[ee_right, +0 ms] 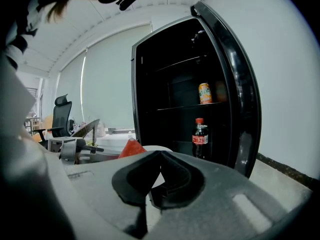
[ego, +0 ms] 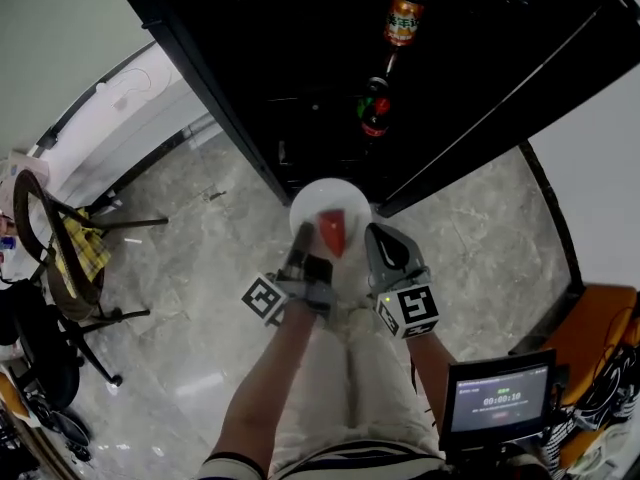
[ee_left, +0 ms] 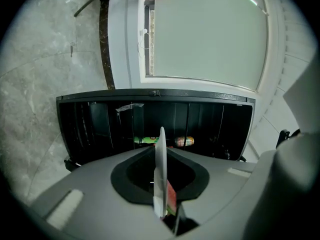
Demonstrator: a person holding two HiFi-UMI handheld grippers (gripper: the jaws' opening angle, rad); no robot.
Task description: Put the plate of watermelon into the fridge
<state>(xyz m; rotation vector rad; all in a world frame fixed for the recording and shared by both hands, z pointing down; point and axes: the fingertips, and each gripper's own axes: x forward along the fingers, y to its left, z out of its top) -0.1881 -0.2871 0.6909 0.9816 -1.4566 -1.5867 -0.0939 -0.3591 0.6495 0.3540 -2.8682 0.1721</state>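
Your left tongs (ego: 302, 238) are clamped on the lower-left rim of the white plate (ego: 322, 200), with the watermelon wedge (ego: 333, 230) sitting on it. Your right tongs (ego: 378, 243) are pinched together and empty, just beside the plate's right edge. The plate's mid-frame in front of the open fridge (ego: 300, 88), which has a cola bottle (ego: 375, 106) inside.
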